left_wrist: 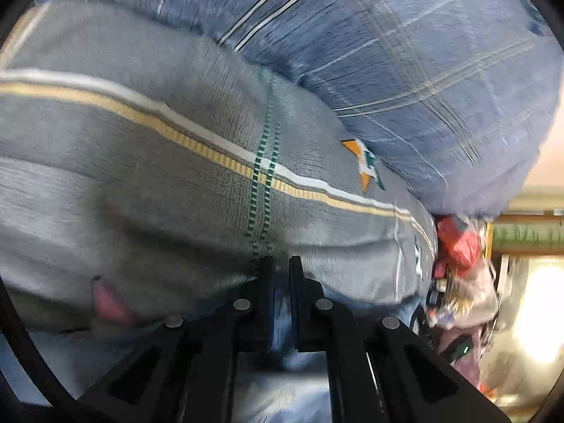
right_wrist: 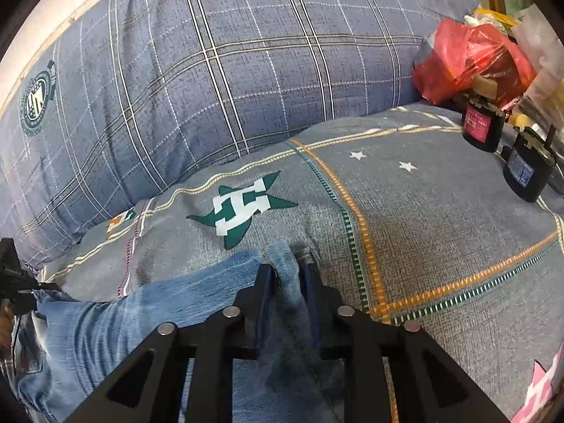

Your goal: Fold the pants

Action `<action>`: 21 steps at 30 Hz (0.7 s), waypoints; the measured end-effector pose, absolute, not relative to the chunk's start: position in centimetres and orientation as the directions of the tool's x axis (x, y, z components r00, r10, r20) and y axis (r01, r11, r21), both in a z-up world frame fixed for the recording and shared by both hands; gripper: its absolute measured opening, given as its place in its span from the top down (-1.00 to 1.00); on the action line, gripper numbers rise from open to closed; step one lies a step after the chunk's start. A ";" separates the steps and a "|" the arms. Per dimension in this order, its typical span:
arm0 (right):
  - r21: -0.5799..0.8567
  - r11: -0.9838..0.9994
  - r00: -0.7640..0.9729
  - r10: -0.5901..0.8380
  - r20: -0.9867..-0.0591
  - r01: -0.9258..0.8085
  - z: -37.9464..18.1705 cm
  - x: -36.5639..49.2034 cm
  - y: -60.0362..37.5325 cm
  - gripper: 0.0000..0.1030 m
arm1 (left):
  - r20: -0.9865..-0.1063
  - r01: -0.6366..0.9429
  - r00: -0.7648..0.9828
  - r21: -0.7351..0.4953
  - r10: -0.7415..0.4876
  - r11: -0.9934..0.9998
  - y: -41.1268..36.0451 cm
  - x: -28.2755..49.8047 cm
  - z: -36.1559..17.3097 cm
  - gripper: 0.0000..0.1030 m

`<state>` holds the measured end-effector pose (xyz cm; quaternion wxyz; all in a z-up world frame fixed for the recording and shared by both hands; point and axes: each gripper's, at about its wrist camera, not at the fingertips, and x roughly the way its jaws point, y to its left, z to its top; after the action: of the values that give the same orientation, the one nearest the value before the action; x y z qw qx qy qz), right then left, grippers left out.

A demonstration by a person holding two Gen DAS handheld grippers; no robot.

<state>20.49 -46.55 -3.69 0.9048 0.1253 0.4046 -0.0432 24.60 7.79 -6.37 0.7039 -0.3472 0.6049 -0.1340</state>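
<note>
Bedding in grey, crossed by green and orange stitched lines, covers the bed [right_wrist: 440, 232] where a pair of blue jeans [right_wrist: 148, 313] lies spread. Nearest the lens in the right wrist view, the right claw [right_wrist: 289, 271] is clenched on a bunched ridge of the denim, which rises between its two black fingers at 6 o'clock; the rest of the jeans trails off toward 8 o'clock. At the 9 o'clock edge of that view the left claw [right_wrist: 53, 286] meets the far end of the same garment. In the left wrist view, blurred, the left claw [left_wrist: 281, 264] is drawn nearly closed with a thin strip of jeans [left_wrist: 282, 320] between its fingers. Farther back, a blue plaid pillow [right_wrist: 218, 70] rests on the bedding at 11 o'clock. At 2 o'clock stand two dark bottles [right_wrist: 483, 125] in front of a red plastic bag [right_wrist: 469, 56].
</note>
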 end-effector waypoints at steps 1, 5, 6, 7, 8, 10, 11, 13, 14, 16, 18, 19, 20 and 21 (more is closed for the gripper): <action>0.176 0.966 0.668 0.004 -0.744 0.191 -3.2 20.3 -46.4 0.07 | -0.766 -0.183 0.239 -0.639 -0.597 0.747 8.1 24.1 -5.2 0.91; 0.101 0.981 0.714 -0.047 -0.698 0.163 0.0 18.0 -44.7 -0.60 | -0.817 0.054 0.280 -0.511 -0.504 0.858 10.0 19.3 0.4 0.17; 0.093 0.986 0.721 -0.036 -0.692 0.137 0.6 17.5 -43.8 -0.60 | -0.828 0.099 0.297 -0.469 -0.476 0.878 10.8 17.4 1.6 -0.02; 0.093 0.991 0.728 -0.008 -0.685 0.099 1.3 16.8 -42.7 -0.60 | -0.833 0.142 0.320 -0.430 -0.452 0.892 11.7 15.1 2.7 -0.24; 0.101 0.994 0.731 0.035 -0.682 0.046 1.8 16.0 -41.4 -0.60 | -0.835 0.169 0.330 -0.406 -0.440 0.898 12.4 13.4 3.2 -0.25; 0.115 0.990 0.714 0.142 -0.685 -0.087 2.3 14.7 -38.0 -0.60 | -0.851 0.211 0.335 -0.350 -0.404 0.913 13.4 9.4 3.7 -0.25; 0.123 0.980 0.696 0.196 -0.691 -0.154 2.3 14.1 -36.1 -0.60 | -0.855 0.213 0.334 -0.341 -0.396 0.916 13.5 8.2 3.5 -0.25; 0.167 0.940 0.637 0.326 -0.699 -0.297 2.2 12.7 -32.2 -0.60 | -0.859 0.185 0.306 -0.369 -0.410 0.911 14.7 5.2 2.3 -0.25; 0.194 0.913 0.599 0.385 -0.703 -0.358 1.9 12.1 -30.3 -0.60 | -0.857 0.164 0.292 -0.392 -0.424 0.905 15.2 4.2 1.8 -0.25; 0.230 0.856 0.520 0.472 -0.712 -0.462 1.3 10.7 -26.6 -0.60 | -0.841 0.090 0.280 -0.457 -0.463 0.885 16.5 1.9 0.1 -0.25; 0.250 0.794 0.439 0.534 -0.723 -0.554 0.6 9.4 -23.3 -0.60 | -0.823 0.038 0.280 -0.504 -0.494 0.863 17.4 0.7 -0.9 -0.25; 0.248 0.757 0.392 0.554 -0.734 -0.605 0.2 8.8 -21.4 -0.60 | -0.810 0.009 0.284 -0.533 -0.513 0.846 17.9 0.2 -1.6 -0.25; 0.238 0.737 0.369 0.558 -0.743 -0.633 -0.2 8.2 -20.4 -0.60 | -0.798 -0.005 0.289 -0.553 -0.528 0.833 17.7 0.0 -2.1 -0.25; 0.215 0.709 0.341 0.553 -0.760 -0.672 -0.7 7.5 -18.9 -0.60 | -0.784 -0.015 0.292 -0.577 -0.548 0.817 17.8 -0.2 -2.5 -0.25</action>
<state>7.53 -18.95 -0.71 0.8159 -0.0682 0.4344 0.3754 -0.25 17.78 -2.48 0.7647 -0.2474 0.5689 -0.1743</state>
